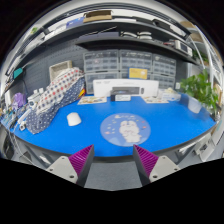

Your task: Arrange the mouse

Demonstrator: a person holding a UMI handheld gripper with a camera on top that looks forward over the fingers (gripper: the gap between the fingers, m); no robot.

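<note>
A white mouse (73, 119) lies on the blue table top (170, 122), to the left and well beyond my fingers. A round pale mouse pad with a faint print (127, 128) lies on the blue surface just ahead of my fingers, slightly right of the mouse. My gripper (113, 158) is open and empty, its purple pads (81, 158) spread wide above the table's near edge. Nothing stands between the fingers.
A checked cloth bundle (55, 98) lies at the table's left. A white box (126, 92) and flat items sit along the back edge. A green plant (200, 92) stands at the right. Shelves with drawer units (125, 66) rise behind.
</note>
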